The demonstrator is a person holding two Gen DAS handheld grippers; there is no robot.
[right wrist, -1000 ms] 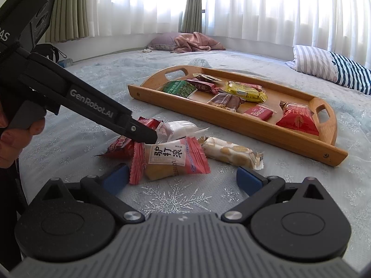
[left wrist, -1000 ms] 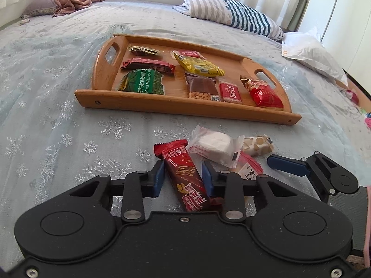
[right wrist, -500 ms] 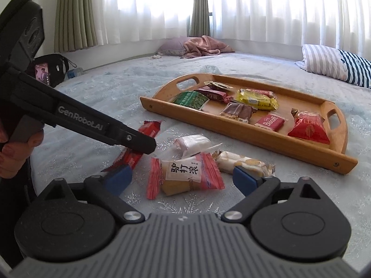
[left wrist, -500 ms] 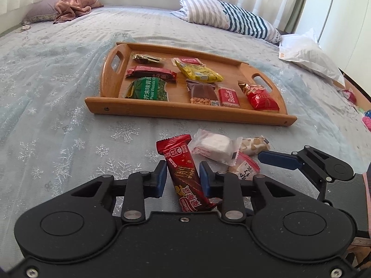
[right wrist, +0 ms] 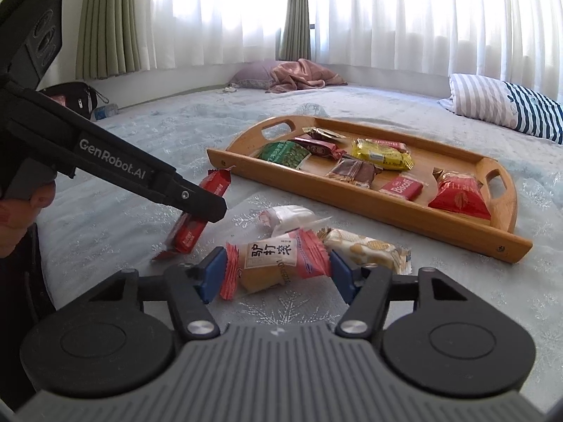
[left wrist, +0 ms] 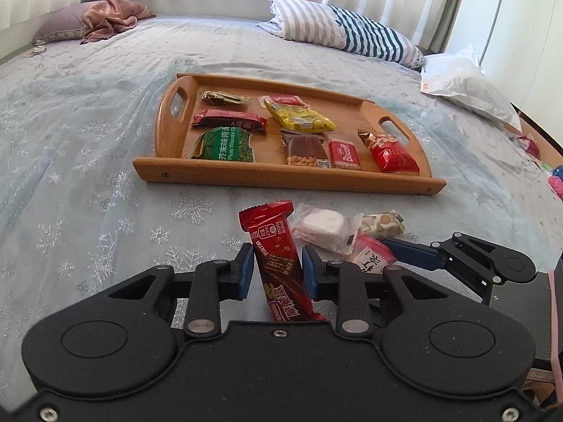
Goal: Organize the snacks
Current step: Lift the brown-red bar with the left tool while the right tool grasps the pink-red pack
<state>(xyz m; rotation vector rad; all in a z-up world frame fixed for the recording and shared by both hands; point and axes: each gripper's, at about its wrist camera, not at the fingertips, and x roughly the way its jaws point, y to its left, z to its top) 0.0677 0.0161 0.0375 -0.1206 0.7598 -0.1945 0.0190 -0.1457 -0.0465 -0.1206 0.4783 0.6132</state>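
Your left gripper (left wrist: 277,270) is clamping the red bar (left wrist: 278,258), its far end tipping up off the bedspread (left wrist: 88,211). Your right gripper (right wrist: 272,274) is closing around the pink packet (right wrist: 272,258). Two loose snacks are waiting; eight are lying in the wooden tray (left wrist: 288,179).

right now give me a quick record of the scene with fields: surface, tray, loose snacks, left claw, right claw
surface: bed with a pale snowflake cover
tray: wooden tray on the bed, holding eight packets, among them a green pea bag and a yellow packet
loose snacks: white packet and nut bar lying on the cover in front of the tray
left claw: left claw shut on a red wafer bar, bar tilted off the cover
right claw: right claw closing around a pink packet
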